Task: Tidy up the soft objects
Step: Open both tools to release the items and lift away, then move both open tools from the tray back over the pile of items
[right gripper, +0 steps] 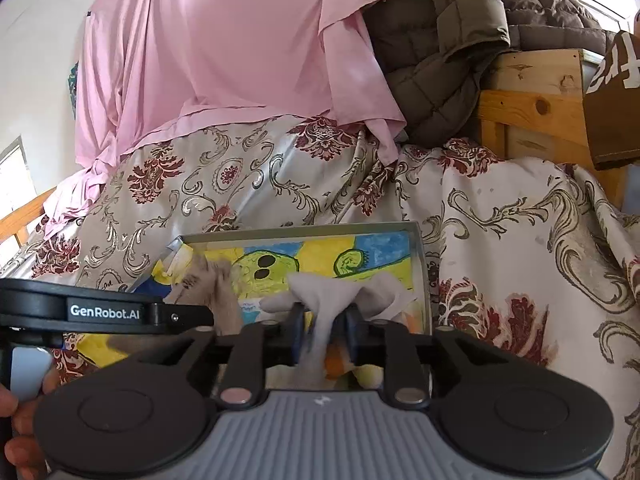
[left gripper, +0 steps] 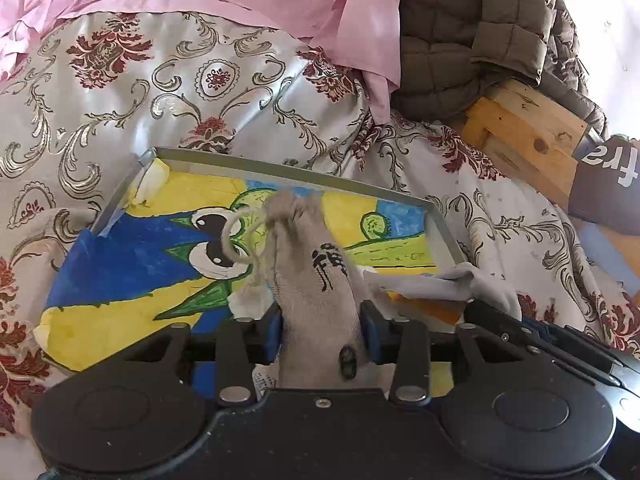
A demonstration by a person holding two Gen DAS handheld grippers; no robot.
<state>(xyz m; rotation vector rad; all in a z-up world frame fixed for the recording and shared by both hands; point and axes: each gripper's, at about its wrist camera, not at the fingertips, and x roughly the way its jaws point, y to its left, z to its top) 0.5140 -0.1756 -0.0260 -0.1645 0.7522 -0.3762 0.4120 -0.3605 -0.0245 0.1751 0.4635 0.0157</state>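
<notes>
My left gripper (left gripper: 322, 330) is shut on a beige drawstring pouch (left gripper: 316, 264) with a black print and a twine loop, held over a shallow tray (left gripper: 280, 168) lined with a blue, yellow and green cartoon drawing. My right gripper (right gripper: 322, 330) is shut on a white cloth (right gripper: 340, 288), held over the tray's (right gripper: 420, 264) right side. The cloth shows at the right in the left wrist view (left gripper: 448, 284). The pouch (right gripper: 208, 280) and the left gripper's black arm show at the left of the right wrist view.
The tray lies on a silver bedspread (left gripper: 160, 92) with red floral patterns. A pink sheet (right gripper: 224, 48) and a brown quilted jacket (right gripper: 460, 40) hang behind. A wooden bed frame (left gripper: 532, 136) and a brown box (right gripper: 612, 104) stand at the right.
</notes>
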